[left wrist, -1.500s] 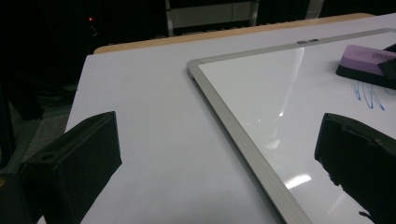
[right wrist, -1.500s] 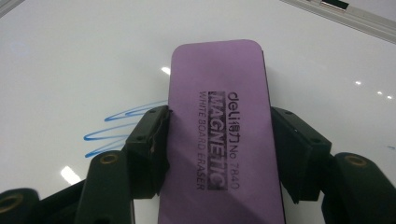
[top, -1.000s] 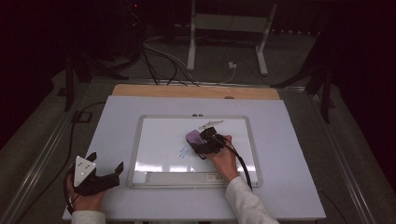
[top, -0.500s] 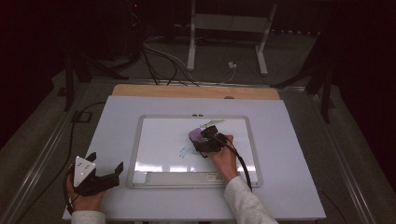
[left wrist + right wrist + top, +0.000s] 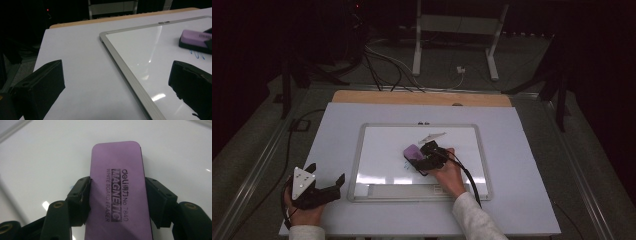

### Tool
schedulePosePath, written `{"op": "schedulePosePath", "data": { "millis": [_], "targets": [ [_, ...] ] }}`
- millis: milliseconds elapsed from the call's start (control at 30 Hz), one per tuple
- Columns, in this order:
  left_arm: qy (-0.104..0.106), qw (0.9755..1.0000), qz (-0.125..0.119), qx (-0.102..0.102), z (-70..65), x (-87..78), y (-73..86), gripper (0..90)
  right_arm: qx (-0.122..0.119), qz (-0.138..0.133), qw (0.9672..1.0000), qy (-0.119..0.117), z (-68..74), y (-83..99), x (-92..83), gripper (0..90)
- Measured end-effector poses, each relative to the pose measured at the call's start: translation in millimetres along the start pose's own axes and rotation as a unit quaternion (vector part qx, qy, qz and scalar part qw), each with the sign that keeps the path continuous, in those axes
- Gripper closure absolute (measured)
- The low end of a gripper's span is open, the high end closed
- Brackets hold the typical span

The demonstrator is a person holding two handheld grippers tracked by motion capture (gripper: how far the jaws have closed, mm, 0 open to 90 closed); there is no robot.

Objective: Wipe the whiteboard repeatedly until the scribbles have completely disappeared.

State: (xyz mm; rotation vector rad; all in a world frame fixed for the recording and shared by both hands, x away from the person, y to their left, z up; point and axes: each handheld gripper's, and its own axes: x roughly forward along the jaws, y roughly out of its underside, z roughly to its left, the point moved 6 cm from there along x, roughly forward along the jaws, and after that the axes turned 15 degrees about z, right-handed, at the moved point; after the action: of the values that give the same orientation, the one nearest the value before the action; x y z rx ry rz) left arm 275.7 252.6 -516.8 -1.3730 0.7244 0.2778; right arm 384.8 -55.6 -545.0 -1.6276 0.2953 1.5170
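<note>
A purple whiteboard eraser (image 5: 118, 192), printed "MAGNETIC WHITE BOARD ERASER", lies flat on the whiteboard (image 5: 382, 150). My right gripper (image 5: 117, 195) is shut on it, one black pad pressing each long side. In the high view the right gripper (image 5: 418, 158) and eraser (image 5: 412, 150) are near the board's middle. A blue scribble (image 5: 197, 53) lies just beside the eraser. A grey smear (image 5: 432, 136) marks the board farther back. My left gripper (image 5: 327, 173) rests at the table's near left, jaws wide open with nothing between them. The left gripper (image 5: 115, 87) faces the board's left frame (image 5: 125, 70).
The whiteboard lies on a white table top (image 5: 532, 150) with a wooden strip (image 5: 422, 97) along its far edge. A cable (image 5: 469, 182) trails from the right gripper across the board. Beyond the table are a dark floor, cables and a metal stand (image 5: 417, 45).
The right gripper and the eraser slid a little away and to the right over the board, then back to the left. The left gripper stayed where it was.
</note>
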Motion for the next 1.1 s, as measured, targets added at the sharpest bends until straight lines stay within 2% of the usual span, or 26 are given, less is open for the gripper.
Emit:
{"op": "schedulePosePath", "data": {
  "millis": [100, 167, 200, 233, 300, 333, 367, 400, 433, 467, 500, 567, 600, 633, 667, 733, 800, 867, 900, 1033, 1100],
  "targets": [
    [-0.001, 1.0000, -0.002, -0.004, 0.8, -1.1, 0.1, 1.1, 0.001, 0.001, 1.0000, -0.002, -0.4, -0.2, -0.1, 41.2],
    [-0.001, 1.0000, -0.003, -0.005, 1.4, -1.4, 0.4, 1.1, 0.022, -0.003, 0.9994, 0.028, -9.7, -0.7, -1.5, 41.2],
    [0.000, 1.0000, -0.003, -0.006, 1.5, -1.4, 0.4, 1.1, 0.039, -0.005, 0.9981, 0.047, -16.7, -0.8, -2.8, 41.2],
    [0.000, 1.0000, -0.003, -0.006, 1.6, -1.2, 0.4, 1.1, 0.057, -0.007, 0.9968, 0.056, -23.9, -0.5, -3.8, 41.2],
    [0.000, 1.0000, -0.002, -0.005, 1.4, -0.7, 0.4, 1.1, 0.083, -0.011, 0.9956, 0.042, -31.2, 0.8, -4.1, 41.2],
    [0.000, 1.0000, -0.001, -0.004, 1.4, -0.4, 0.5, 1.1, 0.069, -0.010, 0.9968, 0.039, -26.9, 1.4, -3.9, 41.1],
    [0.000, 1.0000, -0.001, -0.003, 1.2, 0.1, 0.4, 1.1, 0.069, -0.010, 0.9968, 0.039, -26.9, 1.4, -3.9, 41.1],
    [0.000, 1.0000, 0.000, -0.003, 0.8, 0.4, 0.3, 1.1, 0.027, -0.005, 0.9996, 0.012, -13.0, 1.6, -2.0, 41.1],
    [0.000, 1.0000, 0.000, -0.002, 0.4, 0.3, 0.2, 1.1, 0.027, -0.005, 0.9996, 0.012, -13.0, 1.6, -2.0, 41.1],
    [0.000, 1.0000, 0.000, -0.001, 0.1, -0.1, 0.0, 1.1, -0.003, 0.001, 1.0000, -0.004, 1.6, 1.8, -0.6, 41.1],
    [0.000, 1.0000, -0.001, -0.001, -0.2, -0.3, -0.2, 1.1, -0.017, 0.003, 0.9998, -0.010, 7.4, 1.8, 0.1, 41.1],
    [0.000, 1.0000, -0.002, -0.003, 0.0, -0.9, -0.1, 1.1, -0.022, 0.005, 0.9997, -0.011, 10.1, 1.3, 0.4, 41.1],
    [0.000, 1.0000, -0.002, -0.003, 0.0, -0.9, -0.1, 1.1, -0.018, 0.004, 0.9998, -0.012, 8.4, 1.0, 0.5, 41.1],
    [-0.001, 1.0000, -0.002, -0.004, 0.3, -1.0, 0.1, 1.1, -0.008, 0.003, 1.0000, -0.001, 4.4, 0.4, 0.0, 41.2],
    [-0.001, 1.0000, -0.002, -0.005, 0.7, -1.1, 0.2, 1.1, -0.008, 0.003, 1.0000, -0.001, 4.4, 0.4, 0.0, 41.2],
    [0.000, 1.0000, -0.003, -0.005, 1.0, -1.1, 0.4, 1.1, 0.026, -0.002, 0.9994, 0.022, -7.4, -0.6, -1.1, 41.1],
    [0.000, 1.0000, -0.003, -0.005, 0.9, -0.7, 0.4, 1.1, 0.050, -0.006, 0.9985, 0.022, -14.1, -0.4, -1.3, 41.1],
    [0.000, 1.0000, -0.001, -0.004, 0.8, -0.1, 0.4, 1.1, 0.045, -0.005, 0.9987, 0.022, -11.3, -0.1, -1.1, 41.0],
    [0.001, 1.0000, 0.000, -0.004, 0.5, 0.2, 0.4, 1.1, 0.038, -0.006, 0.9992, 0.013, -8.9, 0.1, -0.7, 41.0],
    [0.000, 1.0000, 0.000, -0.003, 0.2, -0.2, 0.2, 1.1, -0.003, 0.000, 0.9999, -0.010, 5.3, 1.2, 0.3, 41.0],
    [0.000, 1.0000, -0.001, -0.004, 0.4, -0.6, 0.3, 1.1, -0.006, 0.002, 0.9999, -0.011, 5.5, 1.1, 0.2, 41.0]
  ]
}}
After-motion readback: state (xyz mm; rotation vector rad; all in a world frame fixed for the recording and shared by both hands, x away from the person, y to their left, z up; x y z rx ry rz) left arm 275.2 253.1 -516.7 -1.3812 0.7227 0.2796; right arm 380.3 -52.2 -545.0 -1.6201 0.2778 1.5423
